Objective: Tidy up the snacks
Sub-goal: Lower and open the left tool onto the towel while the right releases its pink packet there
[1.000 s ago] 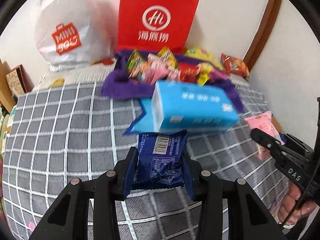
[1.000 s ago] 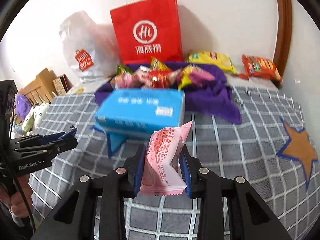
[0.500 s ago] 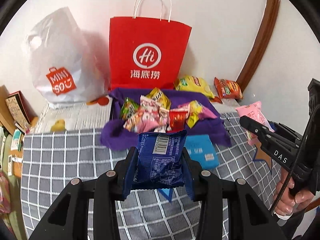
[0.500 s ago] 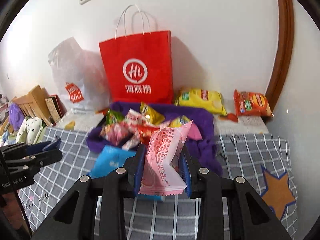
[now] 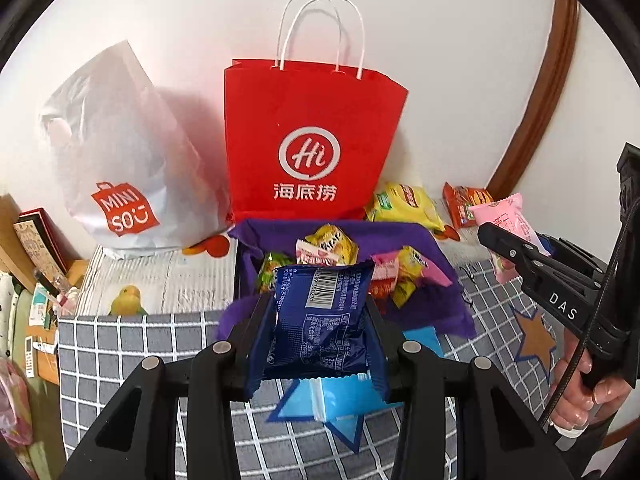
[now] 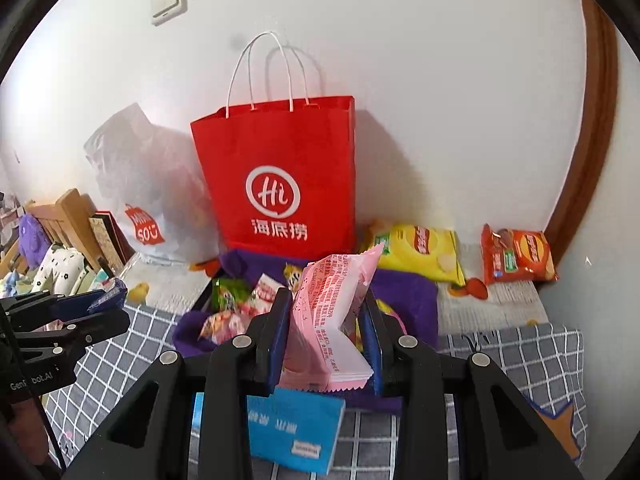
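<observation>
Red bag [image 5: 308, 140]: matt paper, white cord handles. White bag [image 5: 116, 152]: thin, crinkled plastic. Blue packet [image 5: 324, 316] and pink packet [image 6: 332, 316]: glossy printed film. Purple cloth [image 5: 424, 248]: soft, matt. Checked cover [image 5: 128, 344]: woven fabric.

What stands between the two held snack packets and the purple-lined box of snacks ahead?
Nothing visible. The left gripper holds the blue packet and the right gripper the pink packet above the bed; the purple-lined box is open-topped, directly ahead.
</observation>
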Motion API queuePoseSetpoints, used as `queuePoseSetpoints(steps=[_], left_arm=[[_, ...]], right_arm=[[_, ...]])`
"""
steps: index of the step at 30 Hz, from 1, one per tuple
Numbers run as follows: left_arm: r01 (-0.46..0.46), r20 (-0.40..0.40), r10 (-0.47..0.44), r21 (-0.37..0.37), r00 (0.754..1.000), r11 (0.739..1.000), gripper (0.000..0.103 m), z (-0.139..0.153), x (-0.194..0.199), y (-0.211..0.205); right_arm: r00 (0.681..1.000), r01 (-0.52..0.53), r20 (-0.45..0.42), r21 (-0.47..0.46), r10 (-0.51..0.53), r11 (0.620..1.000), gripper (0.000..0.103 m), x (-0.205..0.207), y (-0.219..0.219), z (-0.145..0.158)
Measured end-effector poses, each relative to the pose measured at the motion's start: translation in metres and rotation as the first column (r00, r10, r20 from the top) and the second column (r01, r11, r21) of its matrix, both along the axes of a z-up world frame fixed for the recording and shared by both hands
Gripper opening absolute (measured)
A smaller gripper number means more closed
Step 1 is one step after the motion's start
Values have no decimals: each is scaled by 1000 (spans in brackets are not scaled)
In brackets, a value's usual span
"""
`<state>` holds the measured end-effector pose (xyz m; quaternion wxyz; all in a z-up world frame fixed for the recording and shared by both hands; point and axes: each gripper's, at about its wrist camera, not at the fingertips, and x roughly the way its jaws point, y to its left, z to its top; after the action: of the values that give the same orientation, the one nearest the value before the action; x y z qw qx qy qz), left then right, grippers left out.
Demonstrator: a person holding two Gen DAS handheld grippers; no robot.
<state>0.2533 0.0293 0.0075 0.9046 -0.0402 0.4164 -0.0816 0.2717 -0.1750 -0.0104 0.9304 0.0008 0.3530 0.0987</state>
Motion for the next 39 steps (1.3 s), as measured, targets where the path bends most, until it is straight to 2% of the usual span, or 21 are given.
queuePoseSetpoints(steps=[9, 14, 17, 23, 30, 34, 39], left_arm=[[-19, -24, 19, -22, 1000, 1000, 40, -13, 32, 2], [-23, -59, 22, -19, 998, 1000, 40, -29, 53, 1], [-21, -74, 18, -36, 997, 999, 40, -39, 65, -2], [-2, -106, -1, -31, 994, 1000, 40, -53, 90, -13], [19, -138, -24, -39, 990, 999, 40, -74, 116, -23], [24, -194, -31, -40, 980, 999, 40, -96, 125, -25], [30, -221, -40, -48, 974, 998, 40, -107, 131, -25]], right_arm=[[999, -50, 4, 29, 50, 998, 33, 33, 8, -6], [999, -19, -48, 63, 22, 998, 34, 57, -5, -30], [994, -5, -107, 77, 13, 997, 33, 72, -15, -45], [990, 9, -138, 78, 2, 997, 34, 82, -29, -58], [980, -46, -188, 86, 62, 995, 34, 91, -19, -79], [971, -76, -221, 61, 88, 995, 34, 96, -8, -95], [964, -73, -254, 43, 82, 996, 34, 103, -6, -110]])
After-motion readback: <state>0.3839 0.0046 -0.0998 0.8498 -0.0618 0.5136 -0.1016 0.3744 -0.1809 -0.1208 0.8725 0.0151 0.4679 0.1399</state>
